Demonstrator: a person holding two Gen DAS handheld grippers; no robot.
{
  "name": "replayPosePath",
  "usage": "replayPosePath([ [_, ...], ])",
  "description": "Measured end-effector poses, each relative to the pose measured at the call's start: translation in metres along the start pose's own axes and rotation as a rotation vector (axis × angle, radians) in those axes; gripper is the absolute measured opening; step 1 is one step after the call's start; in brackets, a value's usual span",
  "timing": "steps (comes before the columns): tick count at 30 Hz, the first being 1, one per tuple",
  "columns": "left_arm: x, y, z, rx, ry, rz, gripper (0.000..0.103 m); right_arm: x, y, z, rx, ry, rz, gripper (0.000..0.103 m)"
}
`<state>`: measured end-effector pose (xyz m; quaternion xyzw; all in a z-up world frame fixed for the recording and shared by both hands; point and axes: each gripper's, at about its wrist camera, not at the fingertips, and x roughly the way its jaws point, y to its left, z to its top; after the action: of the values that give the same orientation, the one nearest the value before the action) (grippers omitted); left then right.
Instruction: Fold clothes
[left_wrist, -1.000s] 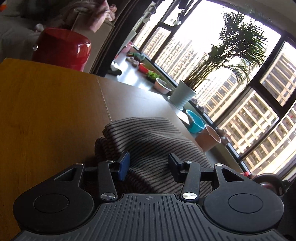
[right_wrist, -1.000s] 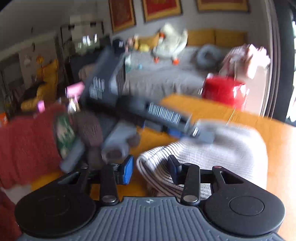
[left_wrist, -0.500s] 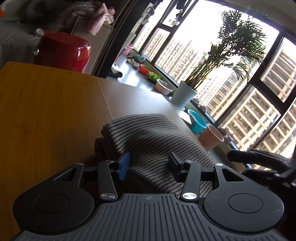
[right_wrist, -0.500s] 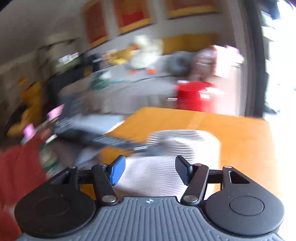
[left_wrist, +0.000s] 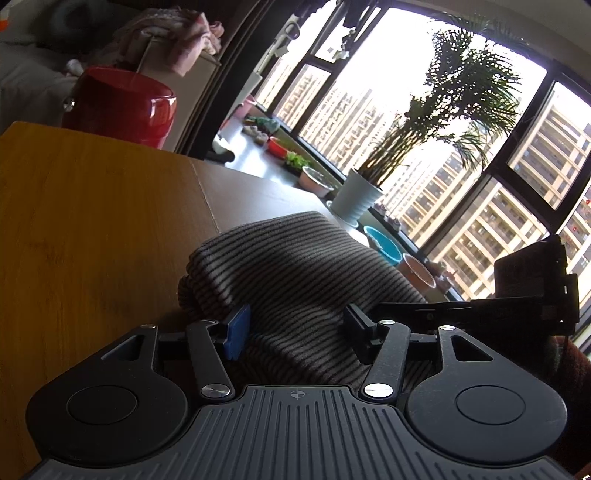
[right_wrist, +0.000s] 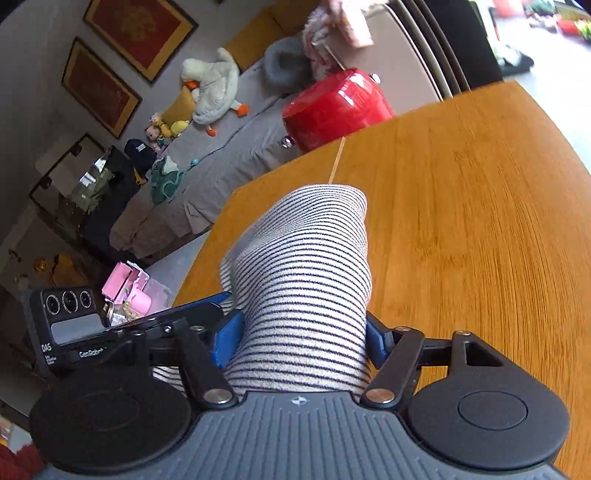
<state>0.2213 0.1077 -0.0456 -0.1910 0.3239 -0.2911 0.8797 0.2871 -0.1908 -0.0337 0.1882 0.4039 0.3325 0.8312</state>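
A folded striped garment (left_wrist: 295, 258) lies on the wooden table (left_wrist: 92, 221). My left gripper (left_wrist: 295, 328) stands open, its fingers either side of the garment's near fold. In the right wrist view the same garment (right_wrist: 306, 251) runs away from me along the table's left edge (right_wrist: 461, 221). My right gripper (right_wrist: 303, 339) is open and straddles the garment's near end, the cloth filling the gap between its fingers. Each gripper shows in the other's view: the right gripper's body (left_wrist: 532, 295) at the right, the left gripper's body (right_wrist: 74, 332) at the left.
A red stool (left_wrist: 122, 107) stands past the table's far end, also seen as the red stool (right_wrist: 336, 103). A potted palm (left_wrist: 356, 201) and bowls line the window sill. A sofa with a plush duck (right_wrist: 214, 85) and a pink box (right_wrist: 127, 288) lie left of the table.
My right gripper has swung round over the garment and now straddles its near end. It has come into the left wrist view at the right. The left gripper has hardly moved.
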Motion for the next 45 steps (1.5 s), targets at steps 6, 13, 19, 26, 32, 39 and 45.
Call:
replayPosePath([
  [6,-0.003,-0.005,-0.001,-0.014,0.002,0.016,0.066,-0.007,0.017,-0.011,-0.155,0.009,-0.108,0.060],
  [13,-0.008,-0.022,-0.013,-0.029,0.070,0.052,0.096,-0.014,0.006,-0.021,-0.159,-0.035,-0.112,0.062],
  [19,-0.012,-0.037,-0.023,-0.042,0.127,0.083,0.092,-0.018,0.003,-0.026,-0.175,-0.068,-0.104,0.062],
  [26,-0.012,-0.038,-0.033,-0.075,0.134,0.068,0.076,-0.038,-0.007,-0.032,-0.179,-0.052,-0.067,0.078],
  [32,-0.012,-0.030,-0.037,-0.094,0.099,0.057,0.069,-0.034,-0.015,-0.033,-0.149,0.007,0.008,0.070],
  [39,-0.025,0.019,-0.012,-0.138,0.000,0.130,0.069,0.026,0.009,-0.004,-0.235,-0.009,0.003,0.070],
  [45,-0.035,0.075,0.017,-0.184,-0.105,0.222,0.075,0.106,0.036,0.040,-0.286,-0.018,0.022,0.070],
])
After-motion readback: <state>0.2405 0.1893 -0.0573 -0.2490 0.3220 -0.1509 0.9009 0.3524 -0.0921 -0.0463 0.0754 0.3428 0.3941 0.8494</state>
